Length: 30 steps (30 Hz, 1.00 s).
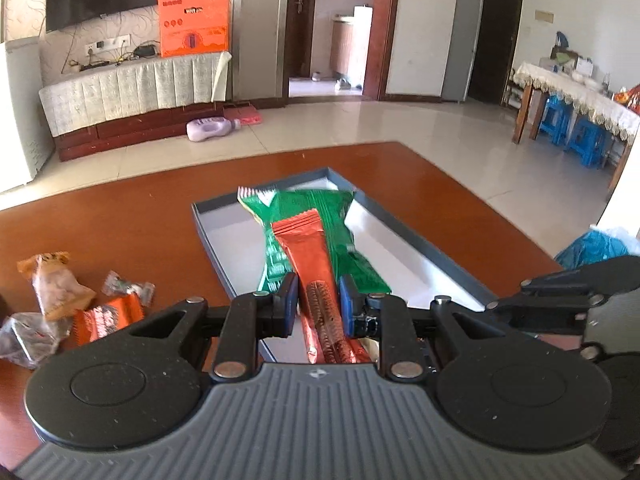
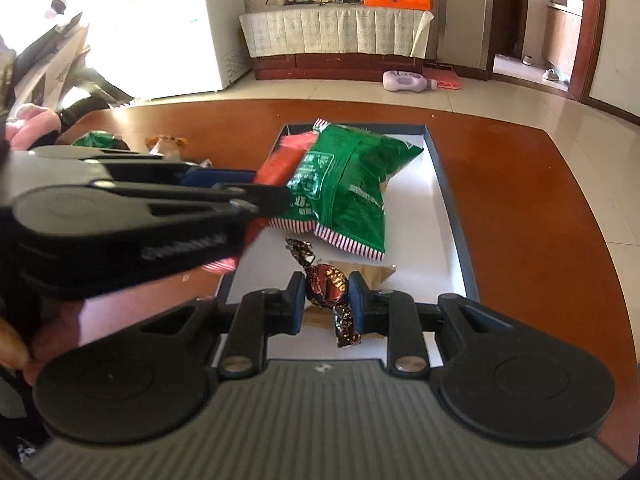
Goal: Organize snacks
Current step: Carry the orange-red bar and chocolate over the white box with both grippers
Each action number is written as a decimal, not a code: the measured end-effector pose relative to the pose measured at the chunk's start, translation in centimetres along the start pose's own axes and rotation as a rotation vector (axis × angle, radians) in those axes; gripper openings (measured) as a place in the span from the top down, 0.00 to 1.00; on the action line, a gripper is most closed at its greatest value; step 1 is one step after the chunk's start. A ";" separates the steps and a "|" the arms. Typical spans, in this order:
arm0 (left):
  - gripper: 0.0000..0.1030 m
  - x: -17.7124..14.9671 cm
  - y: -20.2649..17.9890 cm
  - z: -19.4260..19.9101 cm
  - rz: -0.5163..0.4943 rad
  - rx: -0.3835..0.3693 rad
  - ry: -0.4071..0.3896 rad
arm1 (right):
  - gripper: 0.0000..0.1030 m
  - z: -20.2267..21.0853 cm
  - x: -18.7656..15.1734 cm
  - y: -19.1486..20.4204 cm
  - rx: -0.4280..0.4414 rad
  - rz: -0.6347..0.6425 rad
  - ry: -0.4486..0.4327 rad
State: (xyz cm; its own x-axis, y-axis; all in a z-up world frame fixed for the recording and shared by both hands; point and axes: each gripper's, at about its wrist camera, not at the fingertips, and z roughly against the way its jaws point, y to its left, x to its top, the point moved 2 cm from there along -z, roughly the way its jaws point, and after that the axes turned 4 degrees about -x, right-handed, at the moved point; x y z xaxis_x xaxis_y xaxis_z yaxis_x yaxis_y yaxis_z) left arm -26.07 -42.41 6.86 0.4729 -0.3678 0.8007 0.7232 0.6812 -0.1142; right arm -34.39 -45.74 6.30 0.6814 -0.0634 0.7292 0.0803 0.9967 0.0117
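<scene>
Left hand-held gripper (image 1: 319, 306) is pinching an orange snack stick (image 1: 310, 252) over the tray (image 1: 416, 236); right hand-held gripper (image 2: 325, 300) is pinching a brown wrapped candy (image 2: 326, 282) above the tray's near end. Placing step in hand, judged. Next: lowering each and spreading the fingers clear of the green bag (image 2: 352, 184) just ahead; loose snacks (image 1: 60, 292) are waiting on the counter (image 1: 120, 224), left of the left hand-held gripper.

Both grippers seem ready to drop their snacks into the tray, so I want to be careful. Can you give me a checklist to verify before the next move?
1. Left gripper holds the orange packet: ok, jaws closed on it.
2. Right gripper holds the candy: ok, pinched between the pads.
3. Both loads are over the tray: ok.
4. Free floor in the tray for the candy: ok, white floor shows below it.
5. Free spot for the orange packet: not ok, the green bag lies right under it.
6. Grippers clear of each other: cannot tell, the left one crosses close in the right wrist view.
</scene>
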 end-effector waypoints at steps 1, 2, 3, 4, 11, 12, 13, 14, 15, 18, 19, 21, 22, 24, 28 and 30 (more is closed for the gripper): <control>0.75 -0.2 0.0 -0.4 -0.004 0.001 0.008 | 0.74 -0.1 0.0 0.0 -0.001 0.004 0.004; 0.75 -0.3 0.1 -0.8 -0.008 -0.001 0.013 | 0.74 -0.3 0.0 -0.1 -0.003 0.004 0.008; 0.75 -0.4 0.2 -1.0 -0.011 -0.005 0.016 | 0.74 -0.4 0.0 0.0 -0.005 0.004 0.011; 0.75 -0.6 0.1 -1.3 -0.016 -0.006 0.020 | 0.74 -0.5 0.1 0.0 -0.005 0.005 0.013; 0.75 -0.3 0.9 -3.7 -0.037 -0.017 0.039 | 0.74 -0.7 0.1 0.0 -0.020 -0.002 0.024; 0.75 0.0 0.9 -4.1 -0.043 -0.016 0.036 | 0.74 -0.7 0.1 -0.1 -0.022 -0.005 0.025; 0.75 0.1 0.9 -4.4 -0.045 -0.019 0.035 | 0.74 -0.8 0.0 0.0 -0.024 -0.006 0.028; 0.75 0.3 0.8 -4.8 -0.045 -0.019 0.033 | 0.74 -0.8 0.0 0.0 -0.024 -0.003 0.030; 0.75 0.5 0.8 -5.2 -0.045 -0.015 0.033 | 0.74 -0.9 0.1 0.2 -0.025 0.000 0.032; 0.76 0.9 0.8 -6.2 -0.033 -0.003 0.034 | 0.75 -1.2 0.1 0.5 -0.024 0.005 0.038; 0.76 0.9 0.8 -6.5 -0.028 0.001 0.032 | 0.75 -1.3 0.0 0.5 -0.024 0.006 0.040; 0.76 0.9 0.8 -6.9 -0.008 0.006 0.030 | 0.75 -1.4 0.0 0.5 -0.024 0.011 0.043; 0.76 0.7 0.8 -7.1 0.001 0.007 0.032 | 0.75 -1.5 0.0 0.5 -0.024 0.010 0.043; 0.76 0.6 0.5 -7.3 -0.001 0.007 0.032 | 0.75 -1.5 0.1 0.4 -0.025 -0.003 0.042; 0.76 0.5 0.5 -8.0 -0.009 0.014 0.036 | 0.75 -1.7 0.1 0.2 -0.024 -0.005 0.042; 0.76 0.5 0.7 -8.1 -0.008 0.014 0.035 | 0.75 -1.7 -0.2 0.0 -0.025 -0.007 0.043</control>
State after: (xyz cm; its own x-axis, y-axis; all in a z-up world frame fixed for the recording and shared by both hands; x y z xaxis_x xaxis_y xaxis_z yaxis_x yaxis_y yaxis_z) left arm -21.23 -47.25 2.45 0.4850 -0.3947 0.7803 0.7197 0.6870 -0.0998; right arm -33.30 -45.84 5.04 0.7113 -0.0730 0.6990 0.1027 0.9947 -0.0006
